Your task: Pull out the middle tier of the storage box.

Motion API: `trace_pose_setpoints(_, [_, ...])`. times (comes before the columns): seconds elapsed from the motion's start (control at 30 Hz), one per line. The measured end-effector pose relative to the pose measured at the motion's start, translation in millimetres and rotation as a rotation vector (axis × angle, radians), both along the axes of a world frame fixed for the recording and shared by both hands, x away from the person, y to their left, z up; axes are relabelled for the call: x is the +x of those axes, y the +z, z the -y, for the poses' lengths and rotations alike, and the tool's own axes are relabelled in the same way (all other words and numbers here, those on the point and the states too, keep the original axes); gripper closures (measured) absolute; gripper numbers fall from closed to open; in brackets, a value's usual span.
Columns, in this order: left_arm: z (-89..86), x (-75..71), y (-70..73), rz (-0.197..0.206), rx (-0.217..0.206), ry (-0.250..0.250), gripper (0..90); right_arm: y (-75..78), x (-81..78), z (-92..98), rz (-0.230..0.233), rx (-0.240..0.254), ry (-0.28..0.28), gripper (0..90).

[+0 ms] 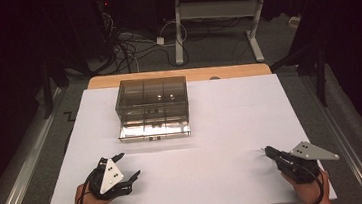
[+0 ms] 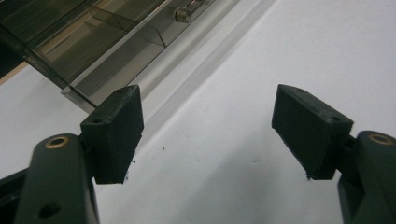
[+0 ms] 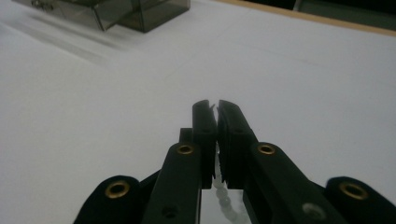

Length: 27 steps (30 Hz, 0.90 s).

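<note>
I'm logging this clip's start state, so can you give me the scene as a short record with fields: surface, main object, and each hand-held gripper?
surface: white board laid over a wooden table
main object: smoky transparent drawer box at the far left-centre of the board, its bottom drawer pulled out toward the person
left hand-held gripper: near left of the board, jaws wide apart, nothing between them
right hand-held gripper: near right, jaws closed together, a beaded white strand visible between them in its own view

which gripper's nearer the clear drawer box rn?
Left. The left gripper sits just in front of the drawer box, slightly to its left, fingers wide open. The right gripper is far off to the box's right, near the table's front edge, shut.
</note>
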<state>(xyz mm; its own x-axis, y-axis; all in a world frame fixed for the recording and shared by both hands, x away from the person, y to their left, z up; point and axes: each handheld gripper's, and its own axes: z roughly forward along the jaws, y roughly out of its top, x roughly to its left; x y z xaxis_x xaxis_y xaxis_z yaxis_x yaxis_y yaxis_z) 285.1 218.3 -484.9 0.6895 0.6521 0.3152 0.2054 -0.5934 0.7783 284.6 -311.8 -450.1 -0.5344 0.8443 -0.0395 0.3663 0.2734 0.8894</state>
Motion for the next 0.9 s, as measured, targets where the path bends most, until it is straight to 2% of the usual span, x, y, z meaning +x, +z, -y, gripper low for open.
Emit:
trace_pose_setpoints(0.27, [-0.5,0.9,-1.9,-0.004,-0.006,-0.01,24.8,5.7,-3.9,0.8,0.055,0.028,-0.031,87.5])
trace_pose_setpoints(0.37, [0.1,1.4,0.0,-0.002,-0.024,-0.011,24.8,5.3,-5.7,0.1,0.059,0.029,-0.036,87.6])
trace_pose_setpoints(0.5, [1.9,-1.3,0.2,0.005,-0.009,-0.014,24.8,6.2,-7.6,0.1,0.071,0.034,-0.048,87.6])
trace_pose_setpoints(0.77, [0.7,-3.4,3.8,0.021,-0.018,-0.01,24.8,11.1,-8.8,-1.3,0.106,0.052,-0.047,87.6])
trace_pose_setpoints(0.9, [-0.6,-2.2,4.6,0.021,-0.021,-0.013,24.7,11.5,-4.0,-2.1,0.103,0.057,-0.044,87.6])
